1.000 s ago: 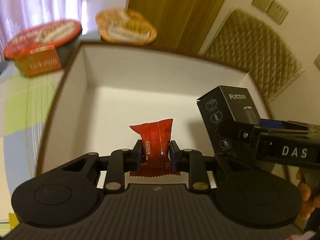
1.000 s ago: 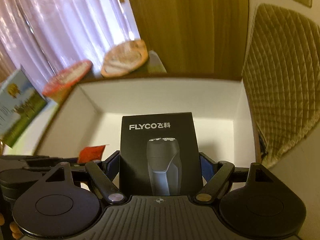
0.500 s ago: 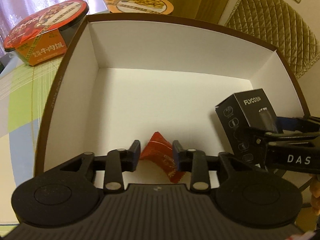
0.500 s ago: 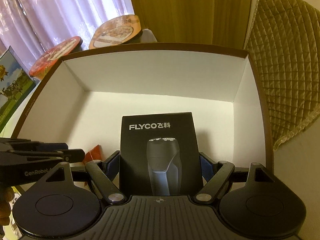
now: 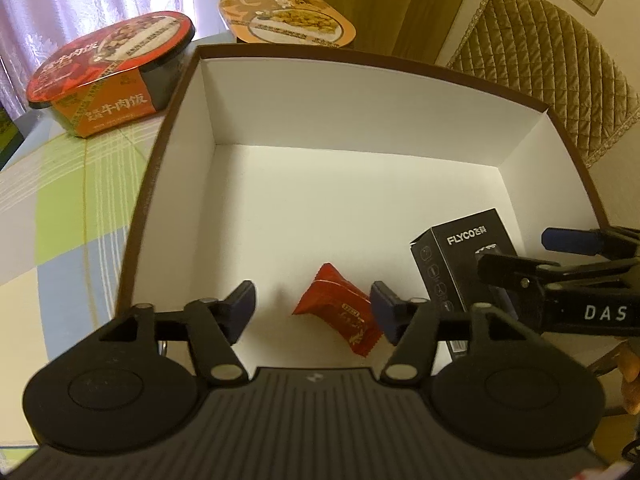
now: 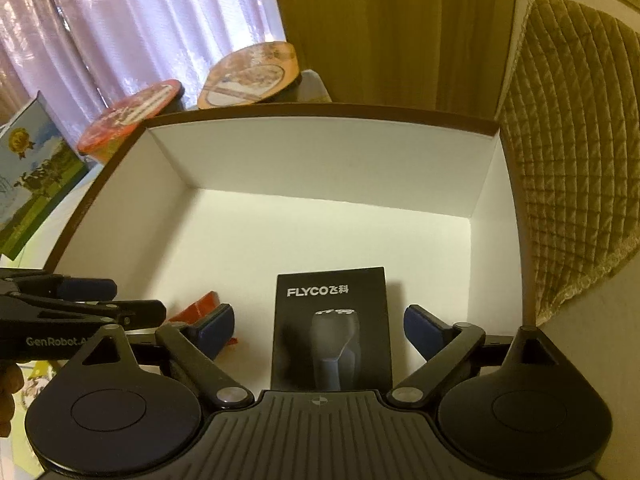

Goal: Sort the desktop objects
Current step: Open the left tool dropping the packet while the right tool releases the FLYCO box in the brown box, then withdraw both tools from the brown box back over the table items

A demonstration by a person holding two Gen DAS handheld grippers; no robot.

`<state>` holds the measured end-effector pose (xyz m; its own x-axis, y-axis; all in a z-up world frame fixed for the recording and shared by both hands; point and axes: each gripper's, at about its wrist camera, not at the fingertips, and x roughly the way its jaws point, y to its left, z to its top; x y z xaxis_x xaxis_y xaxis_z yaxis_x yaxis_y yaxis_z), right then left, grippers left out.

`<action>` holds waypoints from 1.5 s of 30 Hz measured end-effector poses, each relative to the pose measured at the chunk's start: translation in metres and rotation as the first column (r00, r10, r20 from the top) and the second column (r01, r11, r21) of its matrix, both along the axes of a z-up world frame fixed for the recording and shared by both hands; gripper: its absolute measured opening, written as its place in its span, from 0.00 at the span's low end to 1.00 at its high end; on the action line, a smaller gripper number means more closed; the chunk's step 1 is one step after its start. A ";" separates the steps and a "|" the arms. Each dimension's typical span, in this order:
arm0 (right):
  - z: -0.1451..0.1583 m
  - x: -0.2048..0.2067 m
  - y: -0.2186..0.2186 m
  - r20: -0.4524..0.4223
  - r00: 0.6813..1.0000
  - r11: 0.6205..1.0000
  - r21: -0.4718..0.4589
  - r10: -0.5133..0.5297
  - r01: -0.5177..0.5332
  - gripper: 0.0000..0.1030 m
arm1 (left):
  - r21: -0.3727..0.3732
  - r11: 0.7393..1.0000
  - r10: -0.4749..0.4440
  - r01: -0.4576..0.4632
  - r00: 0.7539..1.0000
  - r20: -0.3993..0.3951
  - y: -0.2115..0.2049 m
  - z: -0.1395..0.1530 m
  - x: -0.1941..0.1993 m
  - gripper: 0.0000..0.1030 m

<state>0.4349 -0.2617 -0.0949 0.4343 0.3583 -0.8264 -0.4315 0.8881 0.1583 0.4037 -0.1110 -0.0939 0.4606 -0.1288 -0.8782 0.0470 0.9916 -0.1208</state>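
Both grippers have let go, the left gripper [image 5: 312, 304] spreading around the red packet [image 5: 340, 314], the right gripper [image 6: 318, 326] around the FLYCO box [image 6: 332, 320] at three o'clock.

Checked tablecloth [image 5: 72, 184] under box [image 5: 360, 92], bowls [image 5: 112, 76]

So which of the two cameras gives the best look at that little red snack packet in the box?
The left wrist view: the red snack packet lies in full sight on the box floor. In the right wrist view only a red corner peeks out behind the gripper fingers.
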 end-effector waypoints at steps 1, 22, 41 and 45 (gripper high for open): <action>0.002 -0.002 0.001 0.006 1.000 1.000 -0.005 0.000 0.000 0.91 | -0.007 1.000 0.000 0.000 1.000 0.002 0.001 0.002 -0.002 0.60; 0.056 -0.087 -0.018 0.126 0.992 0.996 0.086 -0.020 0.010 0.98 | 0.020 0.999 0.046 -0.047 0.995 0.085 0.016 0.053 -0.083 0.75; 0.095 -0.194 -0.004 0.248 0.969 0.992 0.117 0.012 -0.042 0.98 | -0.025 0.997 0.078 -0.075 0.975 0.208 0.049 0.112 -0.198 0.81; 0.091 -0.210 0.002 0.234 0.972 0.992 0.114 0.033 -0.061 0.98 | -0.017 0.997 0.076 -0.074 0.977 0.198 0.057 0.112 -0.219 0.82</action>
